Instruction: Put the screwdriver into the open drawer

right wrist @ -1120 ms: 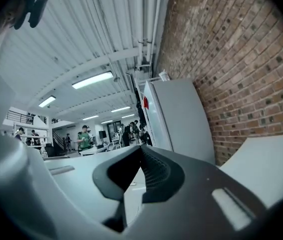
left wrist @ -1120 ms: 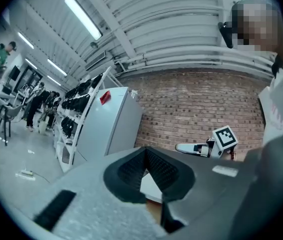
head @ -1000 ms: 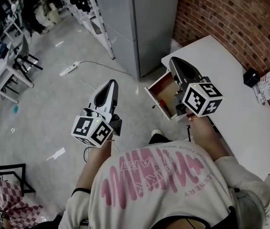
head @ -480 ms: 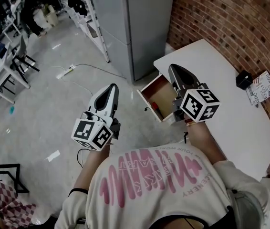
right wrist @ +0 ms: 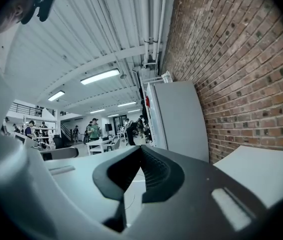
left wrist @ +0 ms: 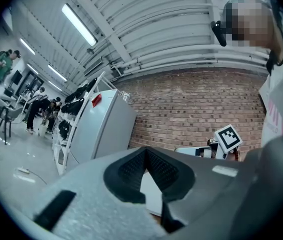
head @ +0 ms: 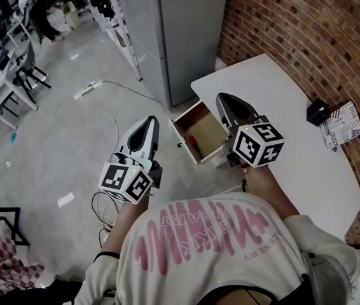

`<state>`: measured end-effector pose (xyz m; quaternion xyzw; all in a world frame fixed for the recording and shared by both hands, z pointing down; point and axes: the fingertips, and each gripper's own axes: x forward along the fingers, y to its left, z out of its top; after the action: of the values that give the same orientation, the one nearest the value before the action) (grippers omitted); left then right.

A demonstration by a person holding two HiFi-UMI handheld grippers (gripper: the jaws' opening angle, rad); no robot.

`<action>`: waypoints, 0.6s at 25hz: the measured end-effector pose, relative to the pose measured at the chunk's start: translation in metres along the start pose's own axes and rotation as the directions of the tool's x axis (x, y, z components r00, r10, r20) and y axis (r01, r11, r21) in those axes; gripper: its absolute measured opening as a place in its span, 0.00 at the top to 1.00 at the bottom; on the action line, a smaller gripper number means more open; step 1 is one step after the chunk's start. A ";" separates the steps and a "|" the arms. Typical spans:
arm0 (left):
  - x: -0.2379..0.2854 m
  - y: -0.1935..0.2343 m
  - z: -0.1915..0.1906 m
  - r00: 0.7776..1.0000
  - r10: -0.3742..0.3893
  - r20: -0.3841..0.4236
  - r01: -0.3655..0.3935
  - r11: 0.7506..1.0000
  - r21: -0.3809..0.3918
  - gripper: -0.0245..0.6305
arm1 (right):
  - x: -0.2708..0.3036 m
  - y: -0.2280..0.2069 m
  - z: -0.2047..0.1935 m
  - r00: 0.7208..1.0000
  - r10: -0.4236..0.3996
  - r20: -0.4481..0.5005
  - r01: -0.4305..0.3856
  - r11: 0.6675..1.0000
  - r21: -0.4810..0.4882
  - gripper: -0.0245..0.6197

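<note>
Open drawer (head: 200, 127) juts out (cabinet (head: 186, 37) beyond).

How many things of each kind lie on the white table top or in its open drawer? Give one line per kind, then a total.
black box: 1
printed booklet: 1
red object in the open drawer: 1
Total: 3
</note>
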<state>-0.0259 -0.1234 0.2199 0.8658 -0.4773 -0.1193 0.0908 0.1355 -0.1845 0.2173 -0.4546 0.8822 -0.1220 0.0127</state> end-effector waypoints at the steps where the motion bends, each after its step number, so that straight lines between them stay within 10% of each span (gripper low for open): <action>1: 0.002 -0.008 -0.005 1.000 0.001 -0.005 -0.001 1.000 0.000 0.96 | -0.005 -0.004 -0.002 1.000 0.005 -0.005 -0.005 1.000 0.004 0.95; 15: -0.014 -0.079 -0.034 0.994 0.105 0.001 -0.105 0.994 0.010 0.96 | -0.064 -0.031 -0.023 0.994 0.095 -0.057 -0.093 0.995 0.028 0.95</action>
<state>0.0401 -0.0686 0.2332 0.8399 -0.5228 -0.1123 0.0926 0.1948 -0.1459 0.2415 -0.4086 0.9011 -0.1453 -0.0014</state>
